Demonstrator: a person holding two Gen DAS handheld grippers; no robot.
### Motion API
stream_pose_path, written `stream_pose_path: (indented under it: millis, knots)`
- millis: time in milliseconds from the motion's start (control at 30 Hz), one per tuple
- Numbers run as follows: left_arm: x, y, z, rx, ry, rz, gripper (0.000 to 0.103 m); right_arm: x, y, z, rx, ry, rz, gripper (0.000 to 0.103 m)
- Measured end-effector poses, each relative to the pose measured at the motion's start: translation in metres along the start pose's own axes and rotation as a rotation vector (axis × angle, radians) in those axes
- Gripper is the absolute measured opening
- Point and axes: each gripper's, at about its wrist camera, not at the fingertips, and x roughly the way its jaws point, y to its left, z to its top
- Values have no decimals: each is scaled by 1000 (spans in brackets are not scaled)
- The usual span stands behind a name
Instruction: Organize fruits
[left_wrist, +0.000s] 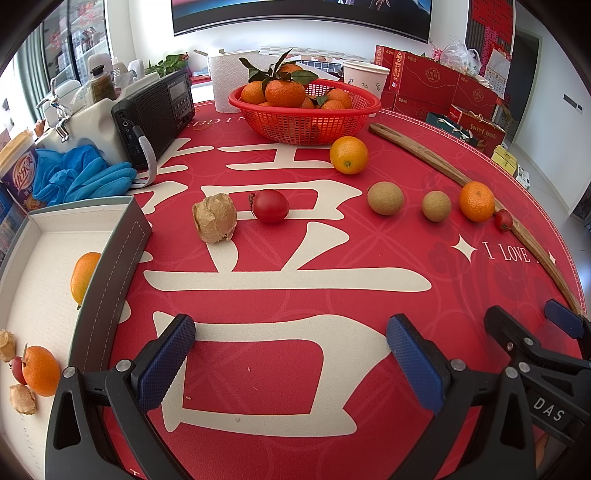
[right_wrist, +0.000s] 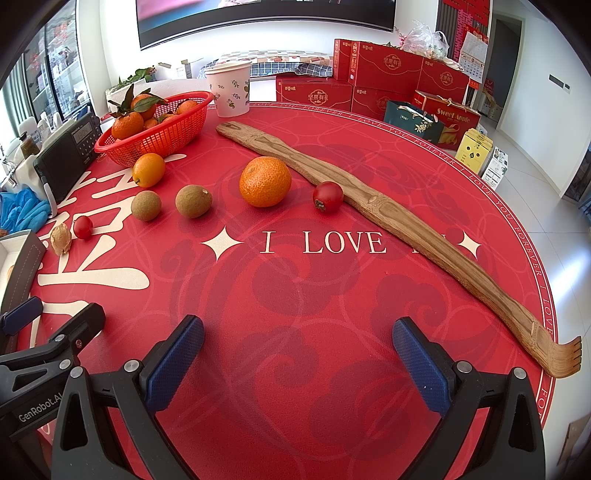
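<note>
left hand-held gripper (left_wrist: 290, 360) and right hand-held gripper (right_wrist: 297, 365) both low over the surface, jaws spread wide, gripping nothing; blue cross-hatched pads on black plastic arms. round surface (right_wrist: 332, 332) under red mat with cream lettering and darker cloud swirls. loose fruit in a rough row: two smooth red cherry tomatoes, one mid-surface (left_wrist: 270, 205), one touching the back scratcher (right_wrist: 328, 196); two dull brown-green round longans (left_wrist: 385, 198) (left_wrist: 436, 206); one dimpled mandarin (right_wrist: 265, 181); one smooth glossy orange kumquat (left_wrist: 349, 154) just beside the basket; one papery tan husk fruit (left_wrist: 214, 218). red plastic mesh basket (left_wrist: 332, 122) at the back, piled with leafy mandarins, count unclear. grey-walled shallow box with white lining (left_wrist: 110, 266) at left edge holding two orange fruits, two papery husks, one small red fruit. long curved wooden back scratcher (right_wrist: 406, 229) lying across the right side. black radio (left_wrist: 155, 110), crumpled blue gloves (left_wrist: 81, 177), white floral paper cup (right_wrist: 229, 88) near the back. stacked red gift cartons (right_wrist: 388, 74) on the tiled floor, dark screen on white wall.
</note>
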Motion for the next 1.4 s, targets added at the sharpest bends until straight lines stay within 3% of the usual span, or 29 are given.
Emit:
stream_pose_path:
  millis: [633, 733, 833, 933, 1100, 1200, 1300, 1400]
  knots:
    - [-4, 2, -4, 38, 0, -29, 103, -1, -2, 0, -8, 1, 6, 103]
    - [-17, 3, -5, 84, -48, -62, 103, 0, -4, 2, -30, 8, 24, 103]
    - [-35, 2, 1, 140, -129, -52, 103, 0, -5, 3, -35, 22, 31, 103]
    - [-38, 5, 11, 160, -162, -29, 102, 1, -7, 4, -32, 31, 31, 103]
    - [-10, 14, 33, 113, -72, -37, 92, 0, -7, 2, -41, 36, 36, 103]
    - [5, 12, 46, 122, -42, 1, 77, -1, -8, 2, -50, 39, 43, 103]
    - [17, 15, 59, 111, -38, 60, 77, -1, -8, 2, -59, 38, 50, 103]
    - [24, 21, 62, 97, -20, 61, 77, 0, -8, 2, -62, 41, 52, 103]
